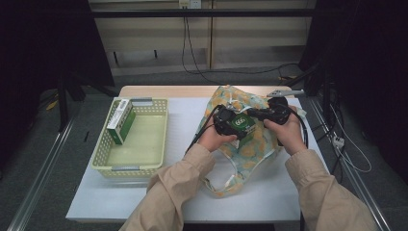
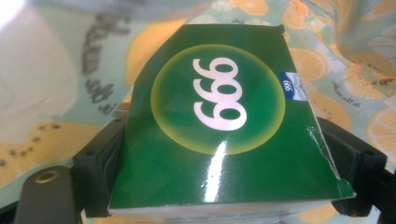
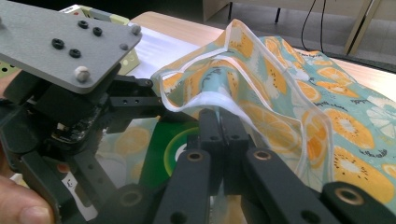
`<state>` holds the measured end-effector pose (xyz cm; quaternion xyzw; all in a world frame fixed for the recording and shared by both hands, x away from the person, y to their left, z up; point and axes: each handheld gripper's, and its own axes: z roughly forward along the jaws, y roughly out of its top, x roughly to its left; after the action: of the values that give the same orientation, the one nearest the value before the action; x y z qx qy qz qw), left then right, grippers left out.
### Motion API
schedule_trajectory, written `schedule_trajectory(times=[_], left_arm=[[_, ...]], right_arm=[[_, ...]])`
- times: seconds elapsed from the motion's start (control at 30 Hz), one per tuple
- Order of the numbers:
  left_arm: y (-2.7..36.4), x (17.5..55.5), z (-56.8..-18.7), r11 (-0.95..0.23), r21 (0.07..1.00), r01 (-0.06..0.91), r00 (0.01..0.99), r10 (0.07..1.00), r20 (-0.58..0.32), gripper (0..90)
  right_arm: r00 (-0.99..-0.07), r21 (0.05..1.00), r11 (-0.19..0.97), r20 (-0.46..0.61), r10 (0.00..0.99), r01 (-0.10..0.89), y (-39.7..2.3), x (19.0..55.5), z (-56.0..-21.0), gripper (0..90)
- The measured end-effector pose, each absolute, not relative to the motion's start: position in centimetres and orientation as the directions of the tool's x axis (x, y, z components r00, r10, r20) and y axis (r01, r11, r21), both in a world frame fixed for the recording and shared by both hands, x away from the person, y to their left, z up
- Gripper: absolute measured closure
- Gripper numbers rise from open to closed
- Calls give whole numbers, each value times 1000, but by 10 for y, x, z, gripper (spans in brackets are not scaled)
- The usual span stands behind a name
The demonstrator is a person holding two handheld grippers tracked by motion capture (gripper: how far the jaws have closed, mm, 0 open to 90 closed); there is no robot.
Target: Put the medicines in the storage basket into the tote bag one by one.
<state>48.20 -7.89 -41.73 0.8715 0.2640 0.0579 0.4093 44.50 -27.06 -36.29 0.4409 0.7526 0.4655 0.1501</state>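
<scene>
While the right gripper (image 3: 219, 128) pinches the fruit-print cloth bag's (image 1: 240, 144) white rim near the desk's right edge, the left gripper (image 1: 230, 121) clamps a glossy green "666" box (image 2: 219, 126) at the bag mouth; free desk in front.

The bag (image 1: 240, 139) mouth is crowded: the green box (image 1: 242, 124) and both grippers sit in it (cloth draped close around). The basket (image 1: 159, 108) has bare floor beside its one box (image 1: 121, 121).

White-topped table (image 1: 269, 192), grey floor (image 1: 154, 77), pale wood wall panels (image 1: 144, 33), dangling black cables (image 1: 185, 43)
</scene>
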Motion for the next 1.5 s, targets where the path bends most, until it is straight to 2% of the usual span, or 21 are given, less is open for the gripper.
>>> schedule_trajectory(times=[0.37,0.43,0.93,1.2,1.37,1.5], left_arm=[[-89,483,-422,-532,760,374,849,526,-50,147],[-90,485,-421,-532,765,364,863,502,-61,149],[-102,506,-425,-487,780,393,820,569,-58,149],[-95,495,-414,-509,774,377,840,540,-55,91],[-82,482,-404,-547,749,374,847,530,-36,94],[-67,473,-397,-550,750,367,865,498,-58,103]], right_arm=[[-561,830,179,183,807,529,-272,445,-363,900],[-561,829,181,182,807,529,-272,445,-363,900],[-544,825,171,186,818,539,-271,447,-364,900],[-541,820,171,189,820,546,-270,449,-368,900],[-537,822,169,186,823,544,-269,450,-368,900],[-533,817,172,186,825,550,-269,450,-371,900]])
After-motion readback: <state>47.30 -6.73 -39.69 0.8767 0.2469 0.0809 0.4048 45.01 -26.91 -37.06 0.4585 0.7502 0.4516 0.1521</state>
